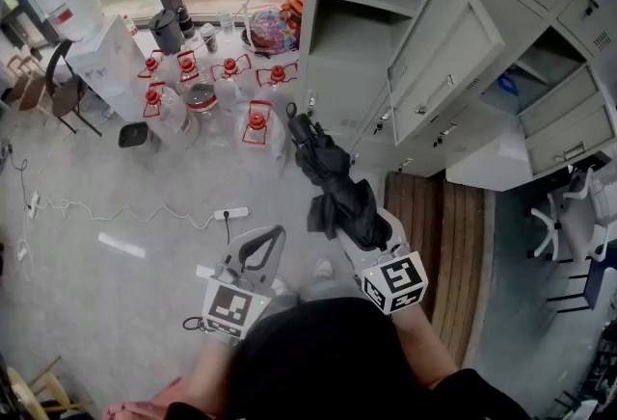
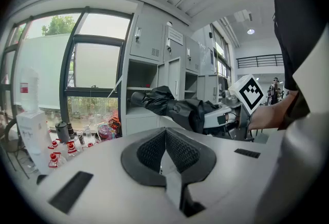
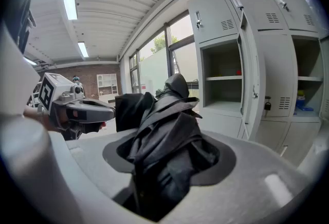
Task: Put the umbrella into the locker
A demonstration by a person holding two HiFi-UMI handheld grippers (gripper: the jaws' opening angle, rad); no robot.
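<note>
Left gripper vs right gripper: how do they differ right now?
1. The left gripper has its jaws together with nothing between them; the right gripper is clamped on the folded black umbrella.
2. The left gripper is over the floor; the right gripper is nearer the lockers.

Shared: both are white and each carries a marker cube.

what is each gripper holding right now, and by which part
The right hand-held gripper clamps the black umbrella by its bunched fabric at the near end. The left hand-held gripper is shut, holding nothing.
</note>
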